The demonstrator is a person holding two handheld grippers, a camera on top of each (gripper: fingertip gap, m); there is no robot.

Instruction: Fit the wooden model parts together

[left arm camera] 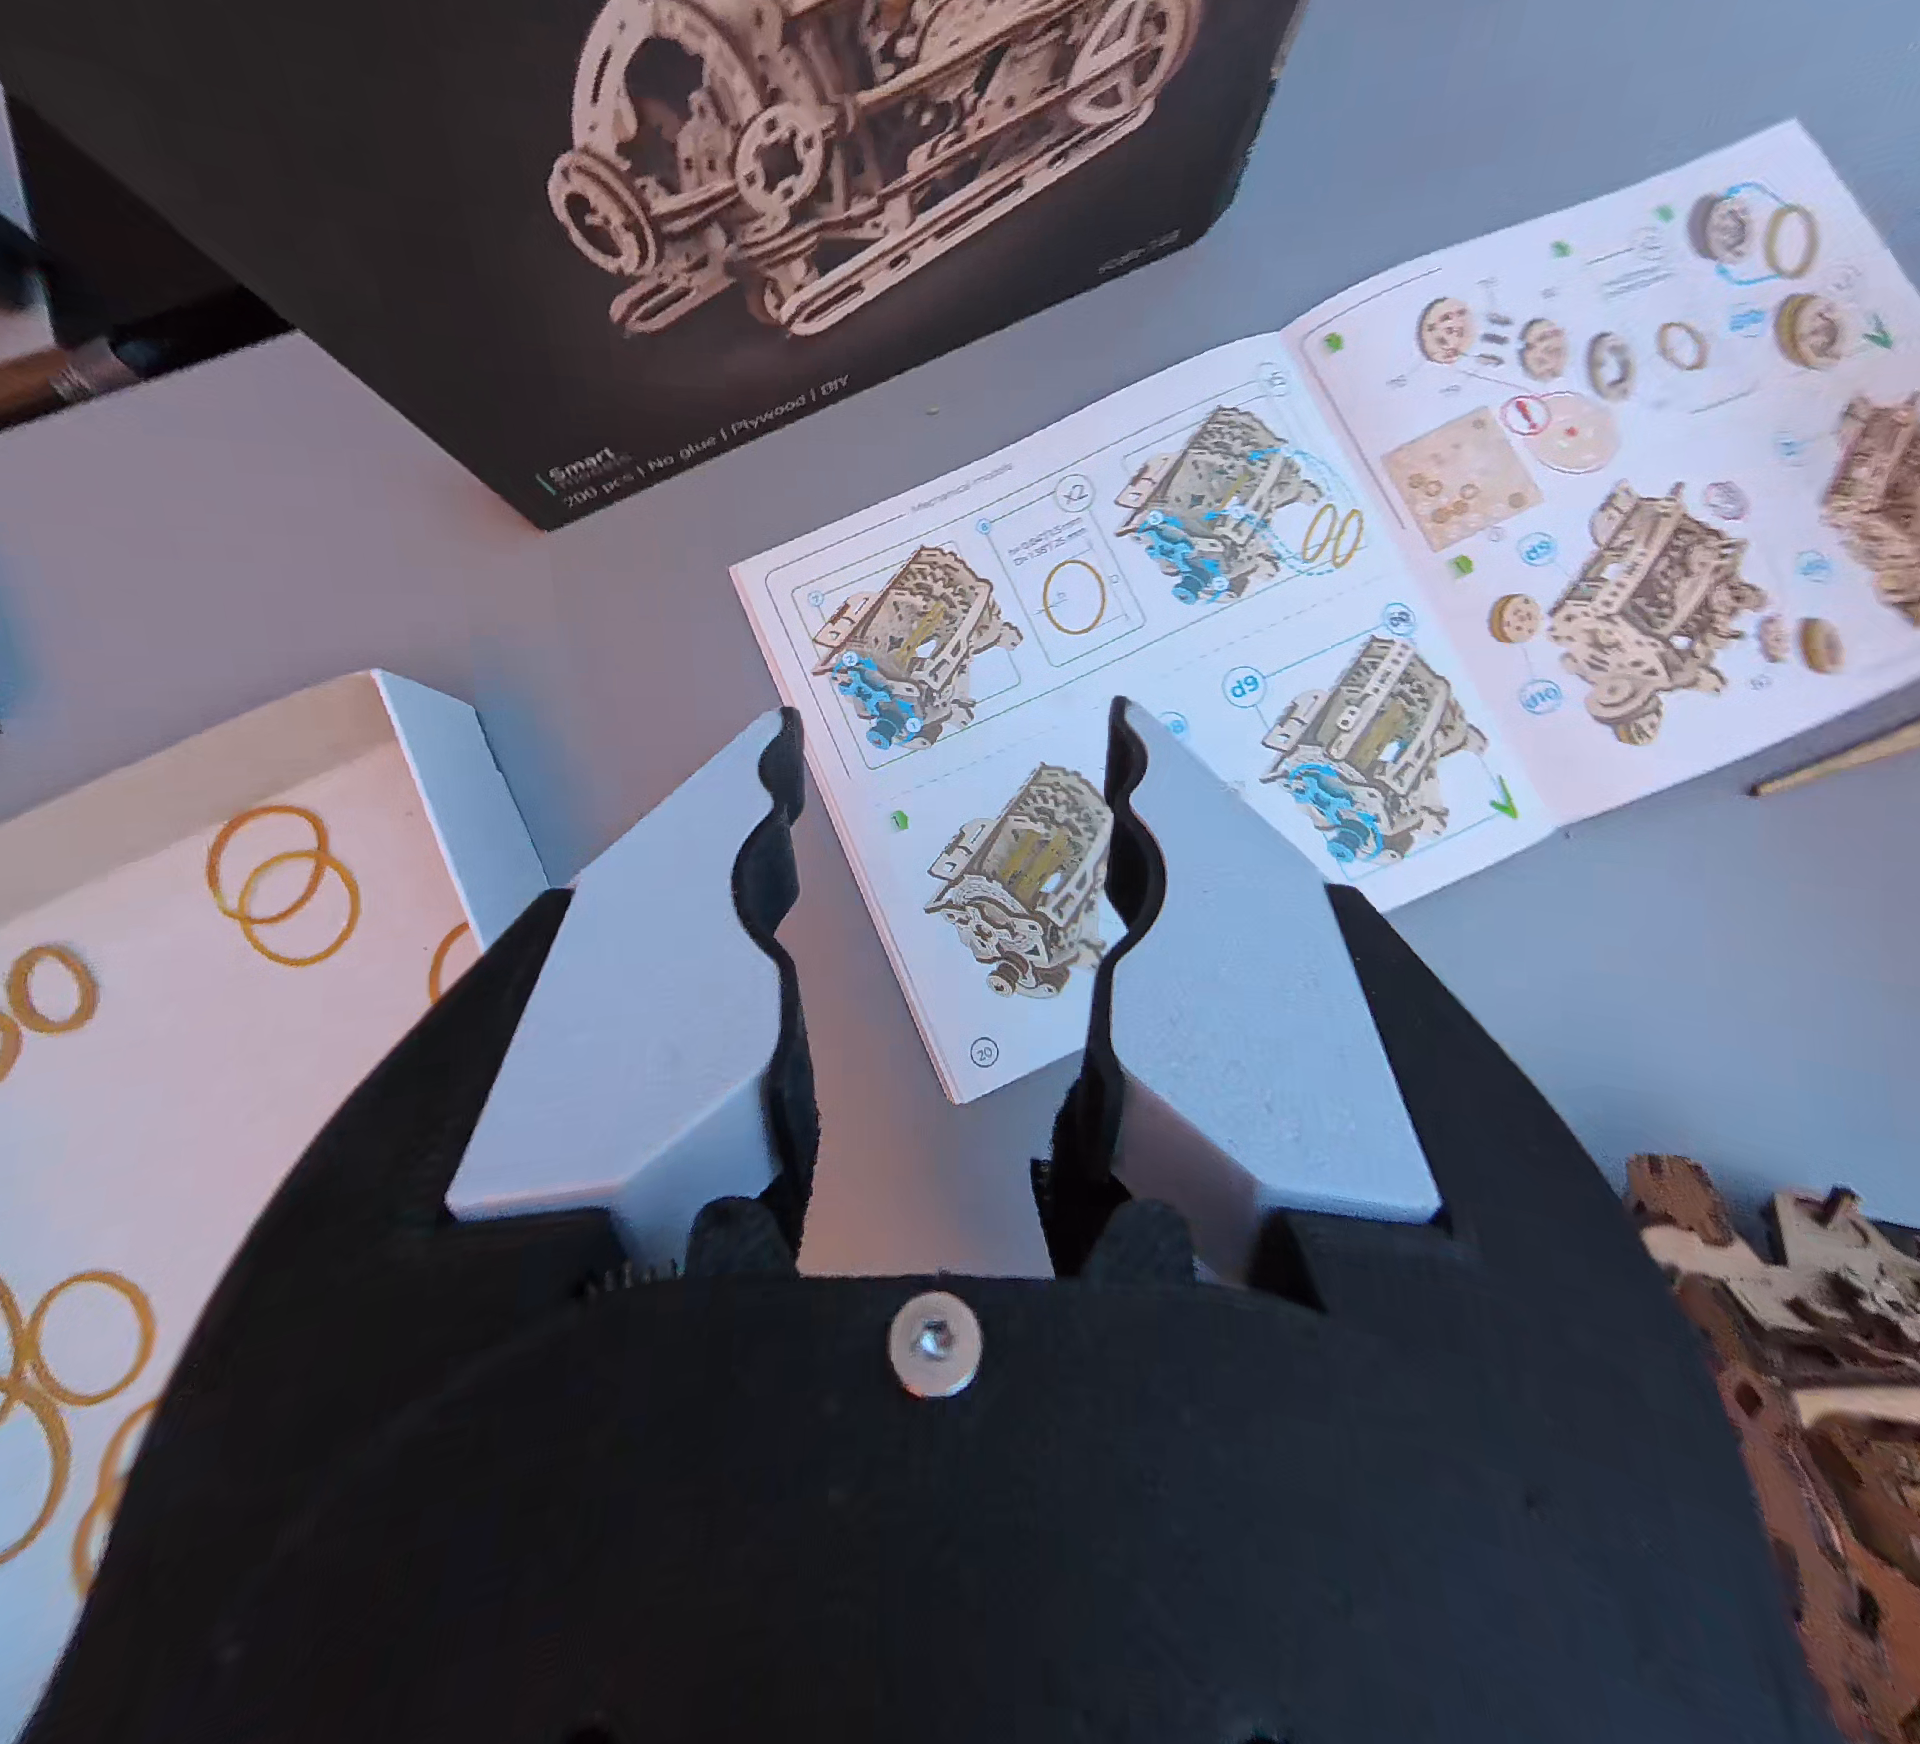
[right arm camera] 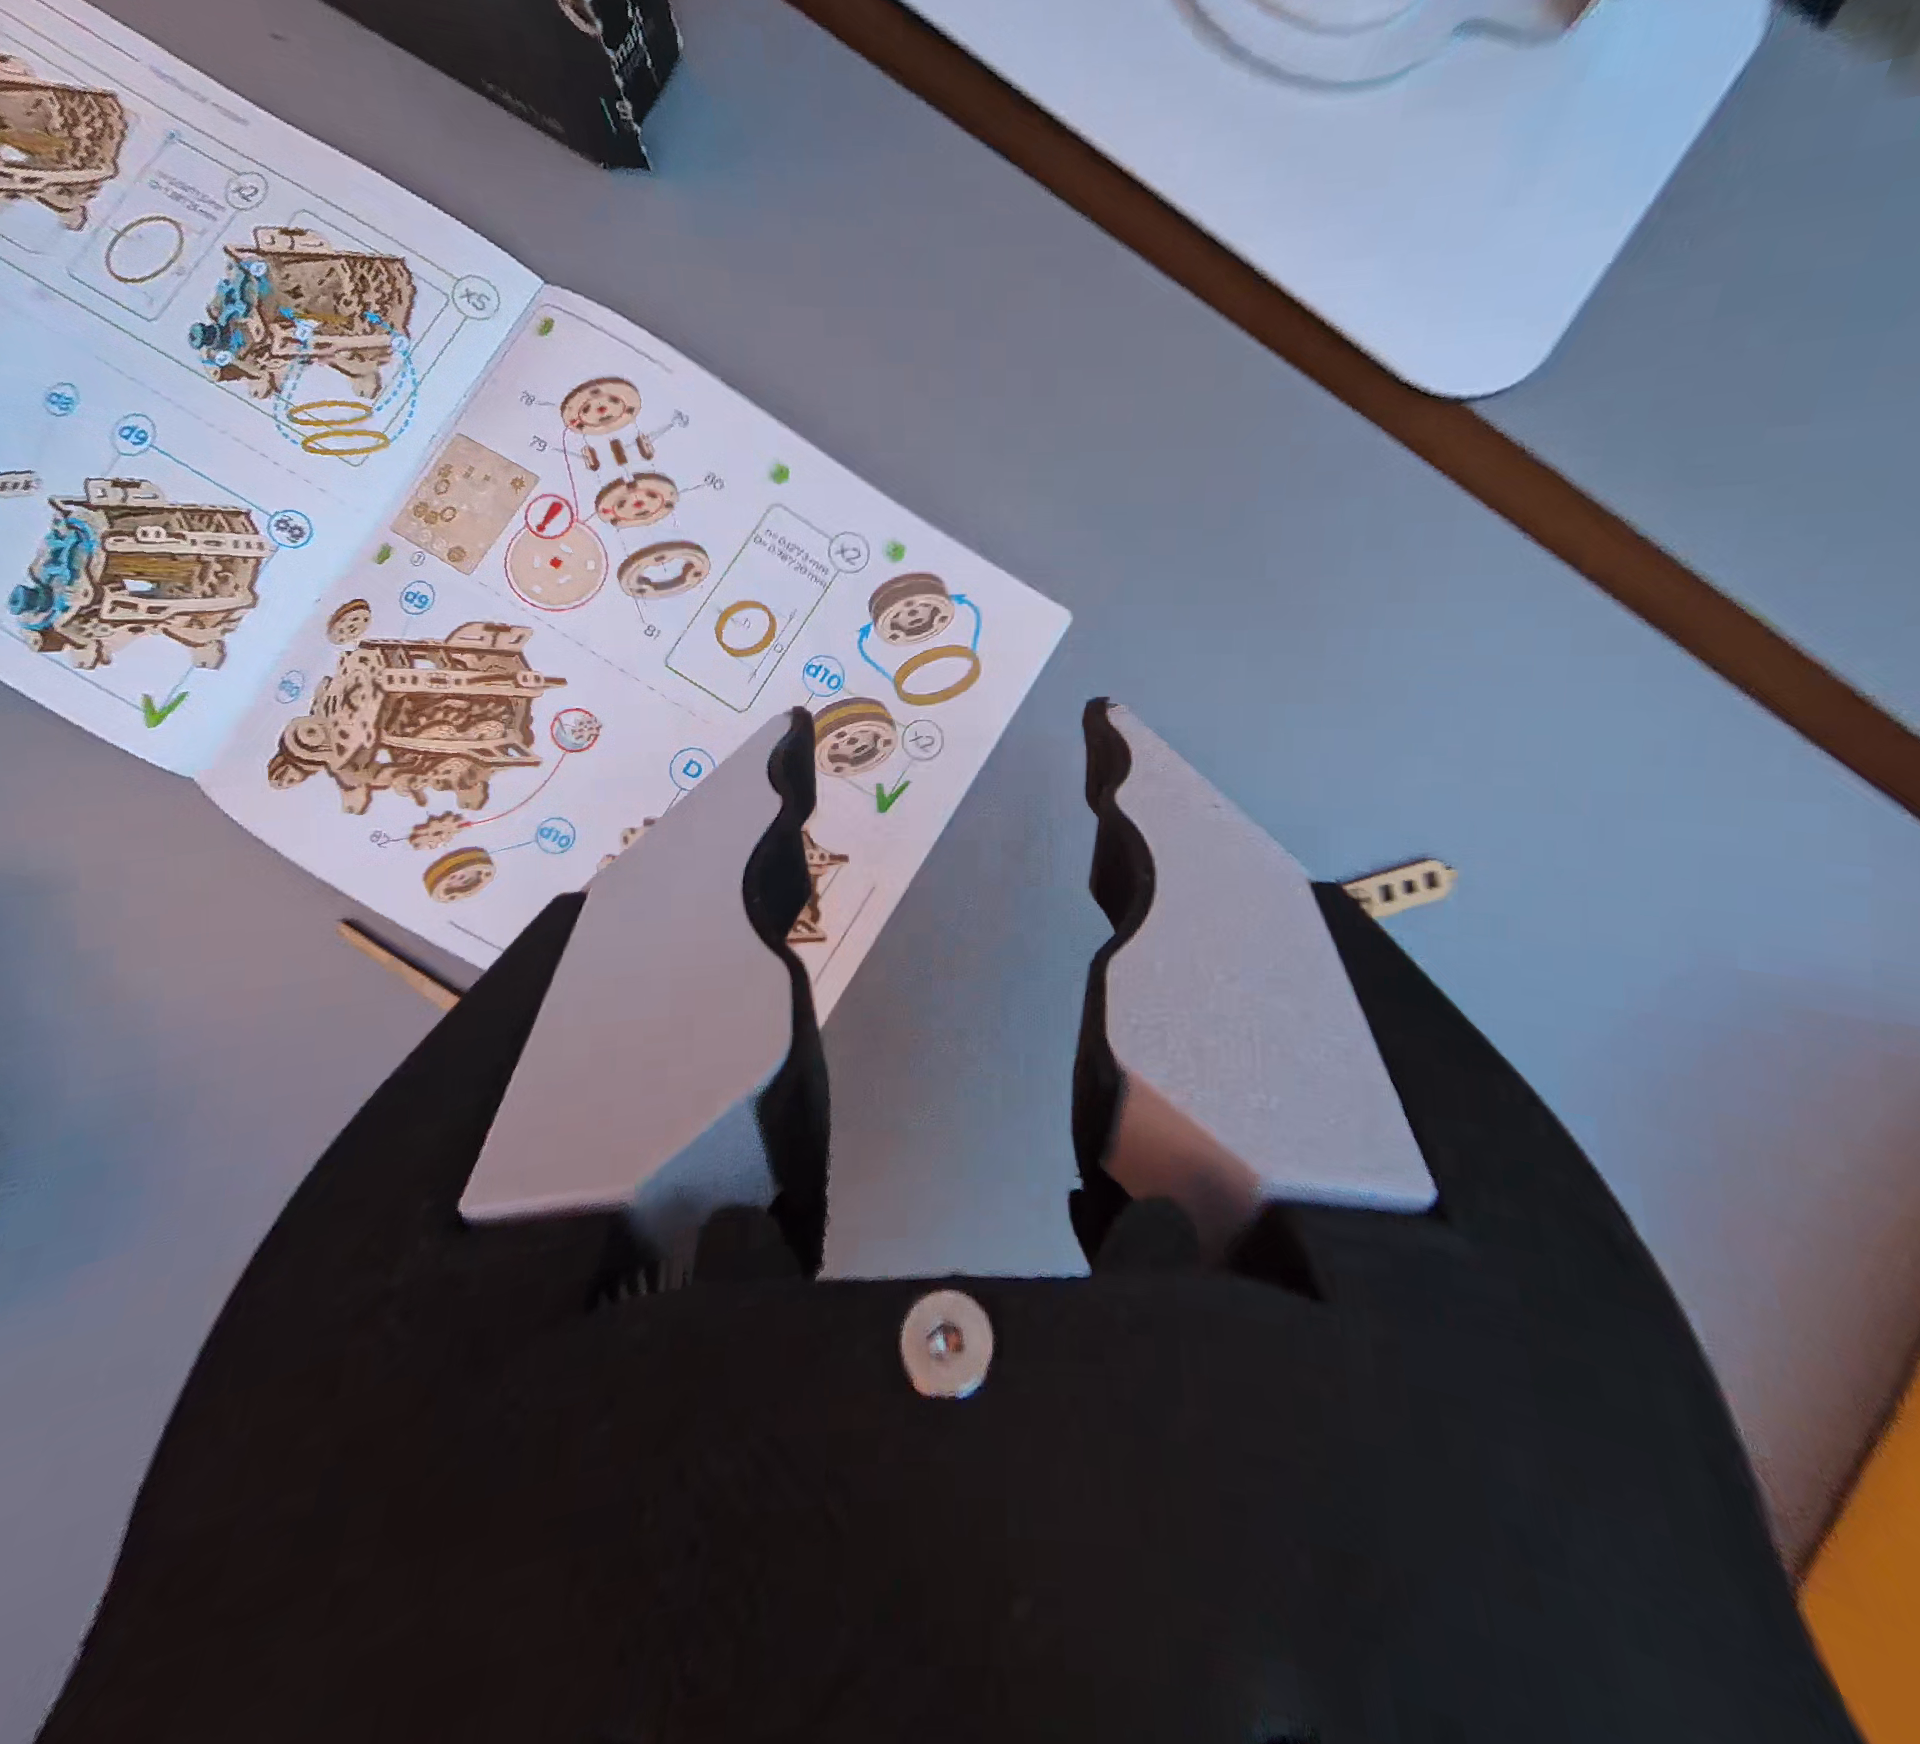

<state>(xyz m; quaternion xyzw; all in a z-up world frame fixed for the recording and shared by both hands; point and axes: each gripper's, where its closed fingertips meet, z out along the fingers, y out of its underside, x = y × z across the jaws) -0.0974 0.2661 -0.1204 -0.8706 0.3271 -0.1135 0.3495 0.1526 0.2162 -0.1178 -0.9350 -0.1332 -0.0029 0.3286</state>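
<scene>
Jaws of both grippers gape empty; wooden model (left arm camera: pixel 1808 1445) is cut off at frame edge.

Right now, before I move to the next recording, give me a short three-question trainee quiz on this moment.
1. True or false: the left gripper holds a wooden part.
2. Where do the rubber bands lie? A) on the open booklet B) in the white tray C) on the dark box
3. Fill in: a small slotted wooden strip lies on the grey table just to the ____ of the right gripper.

Key: 1 false, both grippers are open and empty; 2 B; 3 right.
</scene>
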